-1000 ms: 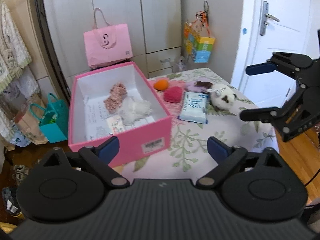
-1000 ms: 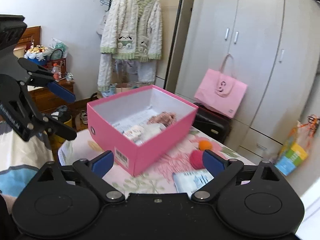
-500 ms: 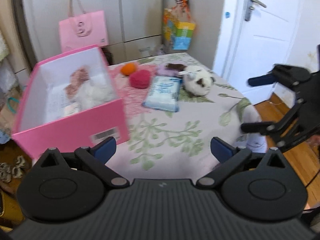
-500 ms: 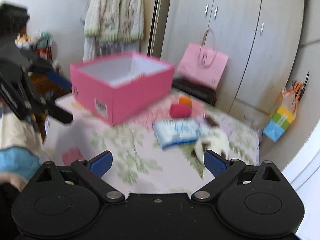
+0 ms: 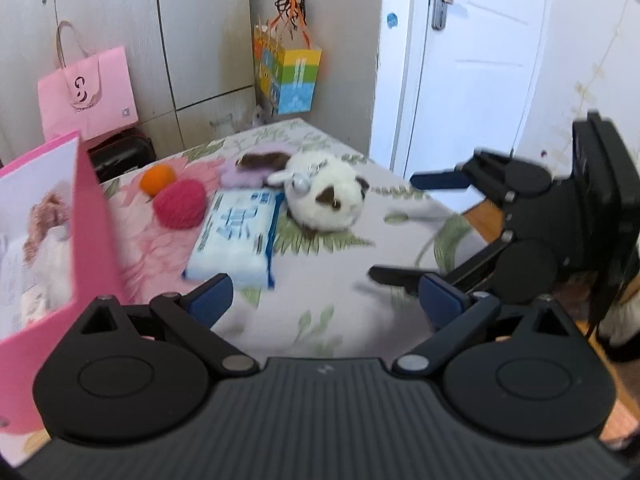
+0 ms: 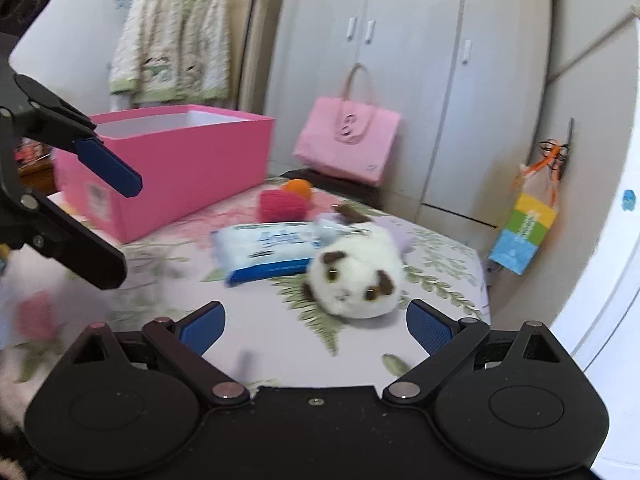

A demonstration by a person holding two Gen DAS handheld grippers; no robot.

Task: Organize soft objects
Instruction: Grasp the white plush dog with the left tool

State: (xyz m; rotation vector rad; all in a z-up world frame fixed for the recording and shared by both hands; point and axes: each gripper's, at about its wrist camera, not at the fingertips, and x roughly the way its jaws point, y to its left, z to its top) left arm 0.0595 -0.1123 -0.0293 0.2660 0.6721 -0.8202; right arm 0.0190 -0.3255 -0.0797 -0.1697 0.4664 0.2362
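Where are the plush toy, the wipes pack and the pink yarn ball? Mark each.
plush toy (image 6: 356,276), right wrist view, white face.
wipes pack (image 5: 236,236), left wrist view, printed top.
pink yarn ball (image 5: 180,204), left wrist view, front.

pink box (image 6: 180,168), white-and-brown plush (image 6: 356,276)
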